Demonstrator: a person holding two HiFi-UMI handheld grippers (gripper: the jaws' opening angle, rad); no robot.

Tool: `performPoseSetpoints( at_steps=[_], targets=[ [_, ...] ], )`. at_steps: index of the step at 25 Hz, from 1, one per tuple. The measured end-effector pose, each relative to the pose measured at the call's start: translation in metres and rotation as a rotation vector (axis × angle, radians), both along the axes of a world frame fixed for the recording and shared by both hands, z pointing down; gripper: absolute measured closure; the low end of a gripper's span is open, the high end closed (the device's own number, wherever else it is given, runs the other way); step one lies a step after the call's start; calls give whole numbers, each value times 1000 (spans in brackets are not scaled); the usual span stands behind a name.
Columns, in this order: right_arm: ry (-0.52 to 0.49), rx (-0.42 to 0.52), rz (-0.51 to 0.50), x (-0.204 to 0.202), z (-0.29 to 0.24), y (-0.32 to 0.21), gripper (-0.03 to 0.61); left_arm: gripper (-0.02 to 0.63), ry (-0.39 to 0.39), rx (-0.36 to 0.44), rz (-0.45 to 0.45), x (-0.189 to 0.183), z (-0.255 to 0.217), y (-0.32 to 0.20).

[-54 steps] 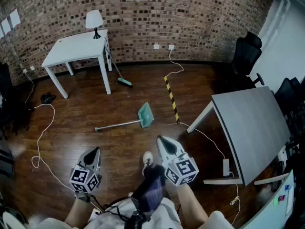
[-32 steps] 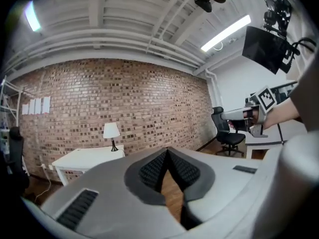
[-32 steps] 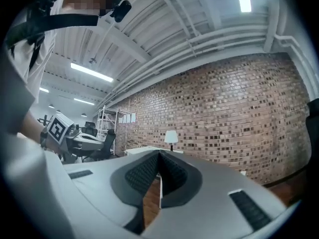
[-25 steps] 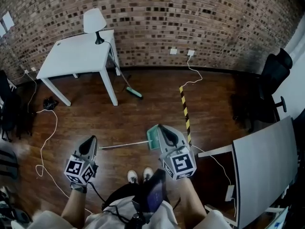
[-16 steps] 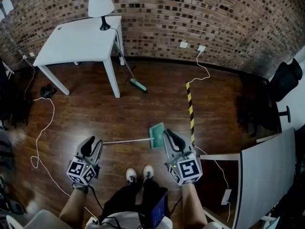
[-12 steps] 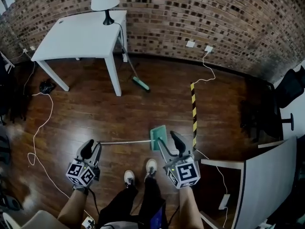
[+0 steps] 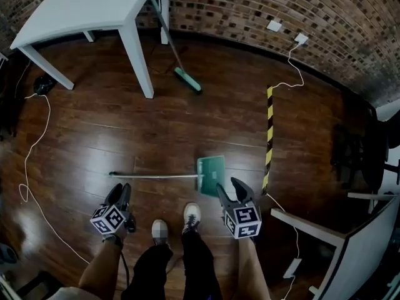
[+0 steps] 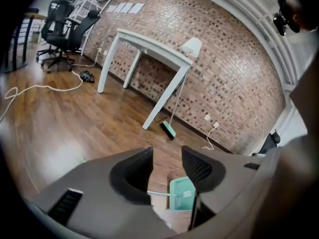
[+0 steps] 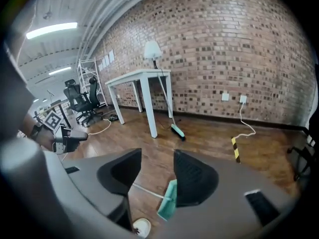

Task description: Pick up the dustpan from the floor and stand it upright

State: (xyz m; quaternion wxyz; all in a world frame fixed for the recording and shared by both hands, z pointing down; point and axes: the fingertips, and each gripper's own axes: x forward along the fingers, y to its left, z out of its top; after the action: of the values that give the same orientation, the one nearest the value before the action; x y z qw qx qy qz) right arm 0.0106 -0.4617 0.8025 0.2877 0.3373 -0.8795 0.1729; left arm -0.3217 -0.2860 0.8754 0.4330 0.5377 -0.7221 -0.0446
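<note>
The dustpan [image 7: 210, 167] lies flat on the wooden floor, a green pan with a long thin grey handle [image 7: 153, 176] running out to the left. My left gripper [image 7: 119, 192] hovers just below the handle's left end. Its jaws have just been opening and nothing is between them. My right gripper [image 7: 230, 187] hangs just below the pan's right corner. Its jaws have also just been opening wide and are empty. In the left gripper view the dustpan [image 8: 182, 200] shows beyond the open gripper [image 8: 167, 156]. In the right gripper view the dustpan [image 9: 168, 202] lies past the open gripper [image 9: 157, 158].
A green-headed broom [image 7: 187, 80] leans by the white table [image 7: 75, 5] near the brick wall. A yellow-black tape strip [image 7: 270, 136] and white cables [image 7: 30, 149] lie on the floor. A grey table [image 7: 369, 242] stands at right. The person's shoes [image 7: 190, 214] are just below the pan.
Both grippers have dropped toward the floor and now sit close to the dustpan. Their jaws went from shut to open. The head view has moved lower and nearer the floor.
</note>
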Motion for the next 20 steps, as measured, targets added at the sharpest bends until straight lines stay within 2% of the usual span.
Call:
performPoseSetpoints(
  at_steps=[4, 8, 11, 16, 20],
  targets=[
    [63, -81, 31, 23, 97, -9, 365, 423, 85, -78, -60, 4, 105, -1],
    [129, -170, 88, 44, 186, -18, 365, 423, 253, -107, -260, -5, 208, 7],
    [164, -232, 117, 55, 246, -21, 365, 422, 325, -159, -352, -13, 278, 15],
    [247, -303, 123, 81, 321, -21, 364, 405, 347, -202, -517, -32, 365, 32],
    [287, -354, 135, 101, 354, -14, 365, 383, 351, -185, -552, -32, 399, 35]
  ],
)
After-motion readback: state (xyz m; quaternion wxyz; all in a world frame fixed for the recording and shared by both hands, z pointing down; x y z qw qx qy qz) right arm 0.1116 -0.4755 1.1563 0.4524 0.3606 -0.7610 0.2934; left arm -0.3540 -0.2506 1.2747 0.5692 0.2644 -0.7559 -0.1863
